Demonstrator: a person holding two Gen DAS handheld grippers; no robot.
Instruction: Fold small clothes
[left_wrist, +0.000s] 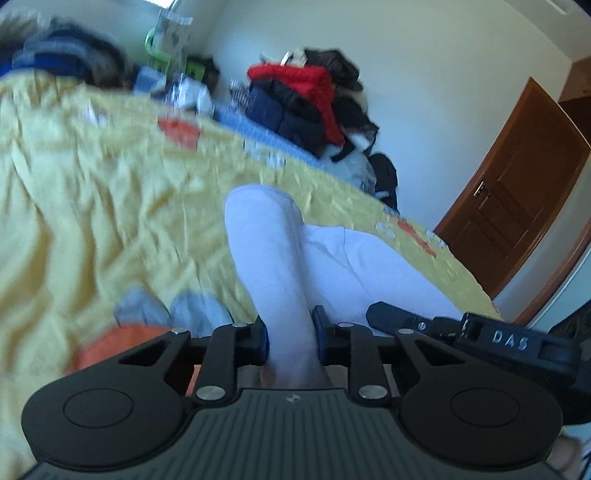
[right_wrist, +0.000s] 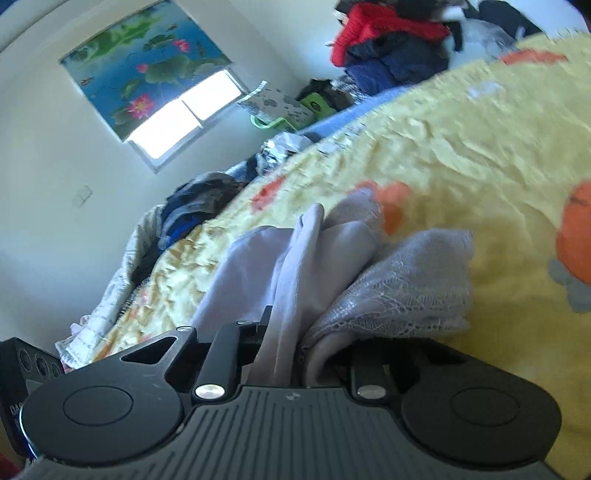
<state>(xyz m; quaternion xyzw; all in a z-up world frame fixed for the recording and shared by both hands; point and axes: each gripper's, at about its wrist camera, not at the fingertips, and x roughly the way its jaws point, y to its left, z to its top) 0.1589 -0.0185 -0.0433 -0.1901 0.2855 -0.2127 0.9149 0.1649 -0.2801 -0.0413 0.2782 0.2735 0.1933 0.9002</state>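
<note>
A pale white garment (left_wrist: 266, 251) lies on the yellow bedspread (left_wrist: 92, 166), with one bunched fold rising up from my left gripper (left_wrist: 290, 332). That gripper's blue-padded fingers are shut on the fold. My right gripper (left_wrist: 406, 321) reaches in low from the right, at the garment's near edge. In the right wrist view the same garment (right_wrist: 332, 251) is gathered into folds, with a lace-trimmed part (right_wrist: 406, 288) on the right. My right gripper (right_wrist: 284, 332) is shut on those folds; the cloth hides its right finger.
A heap of dark and red clothes (left_wrist: 306, 96) stands beyond the bed's far side. A brown door (left_wrist: 517, 192) is on the right. More crumpled clothes (right_wrist: 199, 199) lie at the bed's edge under a window with a lotus blind (right_wrist: 147, 74).
</note>
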